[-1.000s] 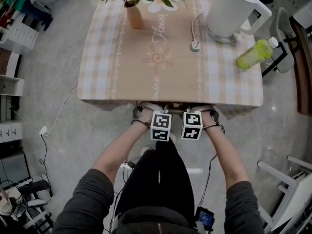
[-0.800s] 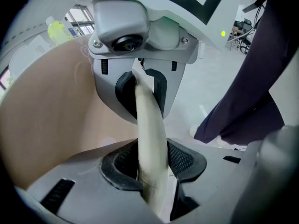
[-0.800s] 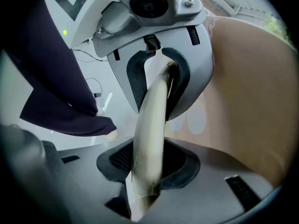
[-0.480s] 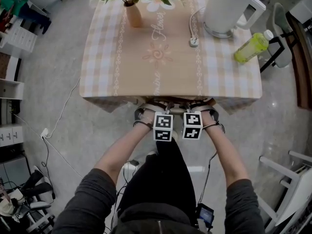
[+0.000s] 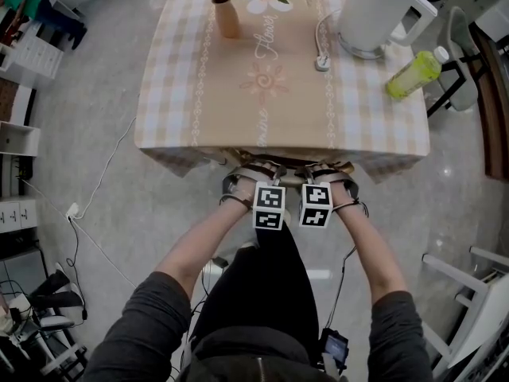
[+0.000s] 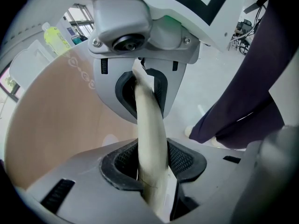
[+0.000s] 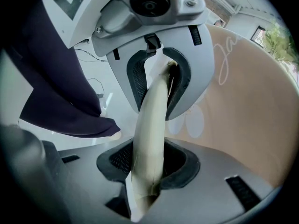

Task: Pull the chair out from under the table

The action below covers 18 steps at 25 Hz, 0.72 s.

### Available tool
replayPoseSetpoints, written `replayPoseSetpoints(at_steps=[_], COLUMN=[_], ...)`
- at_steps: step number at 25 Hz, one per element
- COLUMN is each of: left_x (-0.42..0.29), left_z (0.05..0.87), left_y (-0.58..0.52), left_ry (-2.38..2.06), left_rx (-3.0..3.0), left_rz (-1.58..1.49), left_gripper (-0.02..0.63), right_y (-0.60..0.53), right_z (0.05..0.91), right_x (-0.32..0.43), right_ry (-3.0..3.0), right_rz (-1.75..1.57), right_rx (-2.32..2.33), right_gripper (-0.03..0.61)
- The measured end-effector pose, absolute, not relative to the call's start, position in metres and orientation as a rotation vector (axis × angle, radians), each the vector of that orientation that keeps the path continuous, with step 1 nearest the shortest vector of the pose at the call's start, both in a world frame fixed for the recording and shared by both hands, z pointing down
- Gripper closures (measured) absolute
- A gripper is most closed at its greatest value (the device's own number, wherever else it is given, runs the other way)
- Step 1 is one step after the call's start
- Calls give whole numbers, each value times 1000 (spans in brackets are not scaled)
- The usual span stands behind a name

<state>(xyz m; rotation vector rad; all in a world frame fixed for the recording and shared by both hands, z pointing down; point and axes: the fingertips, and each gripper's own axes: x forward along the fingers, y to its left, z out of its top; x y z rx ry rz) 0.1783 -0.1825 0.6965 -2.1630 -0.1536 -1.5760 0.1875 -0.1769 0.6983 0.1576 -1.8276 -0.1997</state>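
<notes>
I have the left gripper (image 6: 147, 120) and right gripper (image 7: 156, 120) both clamped on the chair (image 5: 288, 165) rail (image 6: 152, 148). The chair is mostly under the table (image 5: 238, 94), its back at the near edge. Risks I see: an uneven pull skews it, the pads slip, or the back snags the cloth (image 5: 183, 153) and drags the kettle (image 5: 380, 14).

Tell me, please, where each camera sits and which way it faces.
Head view: on the person's head, facing steeply down at the table; forearms, legs, left gripper and right gripper show.
Left gripper view: on the left gripper, facing along its jaws, shut on the chair's top bar; a leg shows at right.
Right gripper view: on the right gripper, facing along jaws shut on that bar; a leg shows at left.
Shared: both gripper views show bar, table and leg.
</notes>
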Motion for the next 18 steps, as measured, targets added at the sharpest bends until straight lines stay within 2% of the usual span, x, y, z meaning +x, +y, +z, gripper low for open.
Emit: replayPoseSetpoints(at_steps=[18], left_x=[171], left_z=[696], left_y=[-159], left_ry=[-162], left_rx=[-2157], left_rz=[-1593], left_gripper=[457], right_y=[-153], right_z=[698], right_x=[181], right_ry=[-1804], right_rz=[-190], right_rx=[164], right_gripper=[445])
